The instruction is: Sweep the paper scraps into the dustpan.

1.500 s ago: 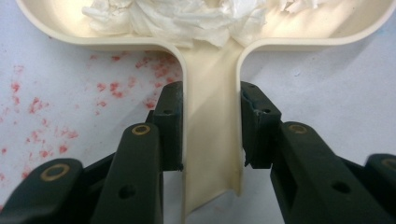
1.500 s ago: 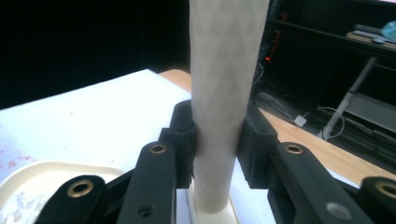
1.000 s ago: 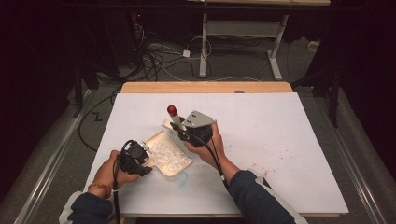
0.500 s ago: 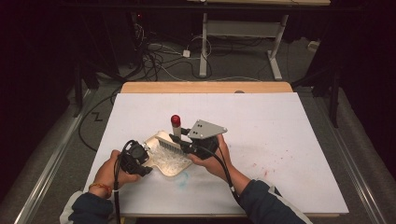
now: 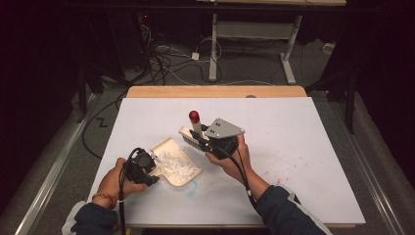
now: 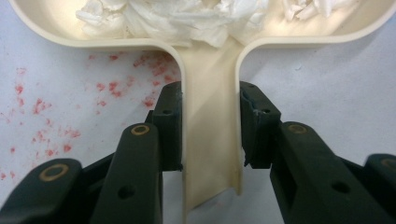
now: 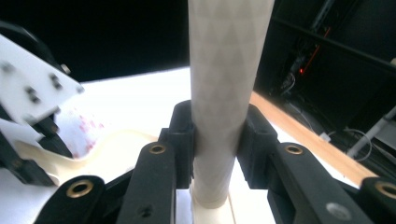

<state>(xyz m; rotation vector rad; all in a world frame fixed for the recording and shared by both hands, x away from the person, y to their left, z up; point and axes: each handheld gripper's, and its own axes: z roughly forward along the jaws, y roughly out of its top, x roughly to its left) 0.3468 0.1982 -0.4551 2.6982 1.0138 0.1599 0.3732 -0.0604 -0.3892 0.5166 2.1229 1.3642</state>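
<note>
A cream dustpan [image 5: 169, 143] lies on the white table with white paper scraps [image 5: 174, 167] piled in it. My left gripper [image 5: 147, 169] is shut on the dustpan's handle [image 6: 210, 140], one jaw on each side, and the scraps [image 6: 177, 18] lie just beyond. My right gripper [image 5: 208, 140] is shut on the pale handle [image 7: 224, 93] of a brush. The brush's red tip [image 5: 194, 116] points up. Its cream head with dark bristles [image 5: 188, 136] sits at the pan's far right rim.
Red stains [image 6: 46, 107] speckle the white table cover beside the dustpan handle, and more [image 5: 274, 181] lie right of my right forearm. A faint blue mark [image 5: 193, 185] sits near the pan. A wooden strip [image 5: 215, 91] edges the far side; cables [image 5: 161, 58] lie on the floor beyond.
My right gripper has carried the brush a little to the right and away, from over the pan to its far rim. The left gripper and dustpan have stayed in place.
</note>
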